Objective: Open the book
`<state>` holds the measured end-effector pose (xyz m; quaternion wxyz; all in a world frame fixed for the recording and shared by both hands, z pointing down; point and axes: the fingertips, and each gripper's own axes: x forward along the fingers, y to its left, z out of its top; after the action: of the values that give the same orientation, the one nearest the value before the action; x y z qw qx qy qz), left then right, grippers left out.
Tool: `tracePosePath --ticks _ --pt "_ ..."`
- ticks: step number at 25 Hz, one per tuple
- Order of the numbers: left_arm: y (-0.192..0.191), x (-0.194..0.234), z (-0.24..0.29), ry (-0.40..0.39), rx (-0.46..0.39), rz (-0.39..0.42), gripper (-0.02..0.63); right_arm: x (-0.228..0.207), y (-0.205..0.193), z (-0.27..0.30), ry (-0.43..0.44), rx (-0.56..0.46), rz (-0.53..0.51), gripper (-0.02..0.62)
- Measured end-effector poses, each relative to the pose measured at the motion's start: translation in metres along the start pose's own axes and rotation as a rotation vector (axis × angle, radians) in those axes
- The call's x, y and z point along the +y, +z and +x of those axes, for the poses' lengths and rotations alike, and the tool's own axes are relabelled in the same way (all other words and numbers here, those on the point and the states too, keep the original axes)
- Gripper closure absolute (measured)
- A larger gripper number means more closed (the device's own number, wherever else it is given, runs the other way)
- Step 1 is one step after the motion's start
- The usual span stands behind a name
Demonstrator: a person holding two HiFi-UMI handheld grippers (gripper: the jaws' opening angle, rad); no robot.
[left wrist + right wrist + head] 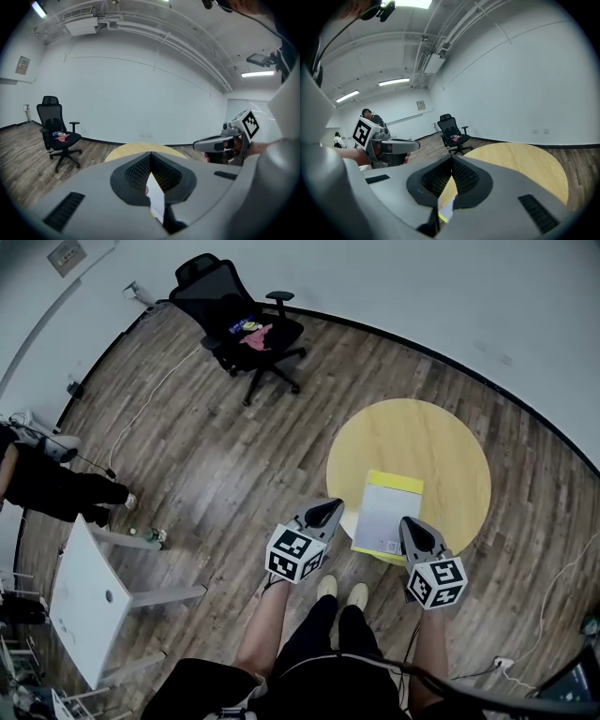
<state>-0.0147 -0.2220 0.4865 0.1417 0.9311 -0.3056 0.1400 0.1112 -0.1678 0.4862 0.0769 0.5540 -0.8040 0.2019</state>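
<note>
Book (386, 514) lies shut and flat on the round yellow table (441, 442), close to the rim nearest the person, its pale cover up and a yellow band along its far edge. Left gripper (330, 508) points at the book's near left corner from just beside it, over the table's rim; its jaws meet at the tips with nothing clamped, and a slice of the pale cover shows through the gap behind them. Right gripper (411, 524) sits at the book's near right corner, its jaws likewise pressed together and empty, with the book's yellow edge visible below them. Whether either tip touches the book cannot be told. Both grippers tilt slightly downward, one on each side of the book, each marker cube toward the person. The person's shoes (342, 591) stand on the wooden floor (234, 456) just short of the table. Well apart, a black chair (239, 329) stands by the wall and a white table (84, 601) at the left.
</note>
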Motion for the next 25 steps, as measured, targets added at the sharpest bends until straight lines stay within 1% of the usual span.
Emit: tracePosePath --ticks 9,17,21,25 --pt "-0.078 0.001 0.000 -0.015 0.099 -0.066 0.607 0.003 -0.079 0.008 -0.012 0.113 0.064 0.598" --pt "-0.150 -0.004 0.004 -0.048 0.196 -0.096 0.607 0.003 -0.146 0.018 -0.032 0.204 0.069 0.598" --pt "-0.173 -0.001 0.001 -0.047 0.231 -0.108 0.607 0.006 -0.165 0.021 -0.036 0.232 0.069 0.597" --pt "-0.177 0.003 0.000 -0.044 0.236 -0.113 0.607 0.009 -0.170 0.026 -0.028 0.243 0.058 0.598"
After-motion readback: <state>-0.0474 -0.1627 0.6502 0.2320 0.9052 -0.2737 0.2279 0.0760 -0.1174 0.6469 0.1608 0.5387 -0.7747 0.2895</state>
